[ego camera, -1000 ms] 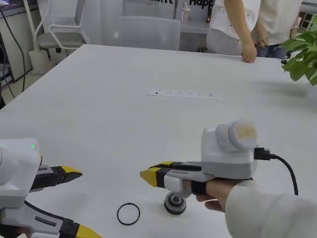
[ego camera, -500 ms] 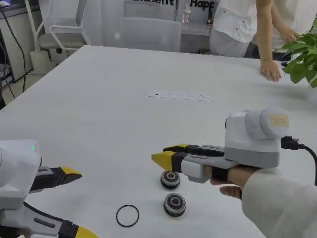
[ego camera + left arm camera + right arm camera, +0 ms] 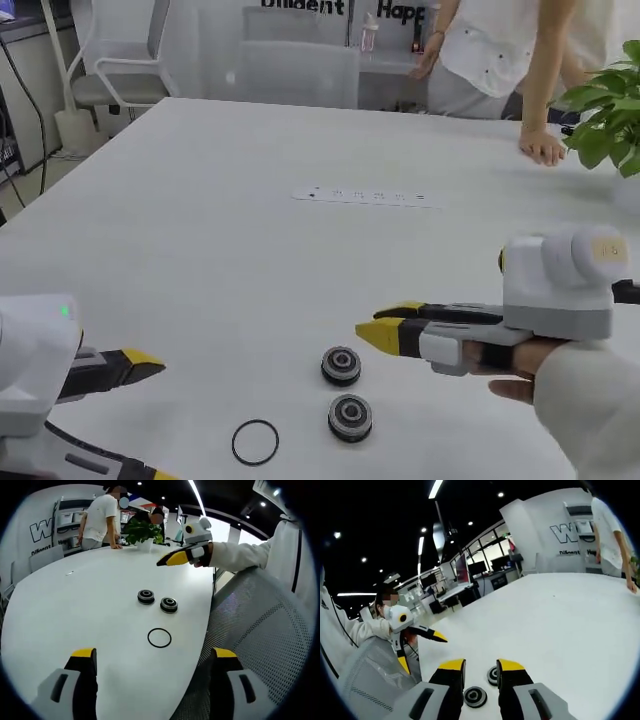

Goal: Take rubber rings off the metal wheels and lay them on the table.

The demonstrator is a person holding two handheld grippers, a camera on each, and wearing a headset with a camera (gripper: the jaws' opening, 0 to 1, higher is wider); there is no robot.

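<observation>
Right gripper [image 3: 378,320], narrow and empty, has backed off both wheels [image 3: 341,366], left gripper [image 3: 155,418] wide: one ring [image 3: 255,441] down, next pull due

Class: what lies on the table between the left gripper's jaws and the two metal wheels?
A thin black rubber ring, flat on the white table, lies between the open left gripper and the two round metal wheels; the left gripper view shows it.
</observation>
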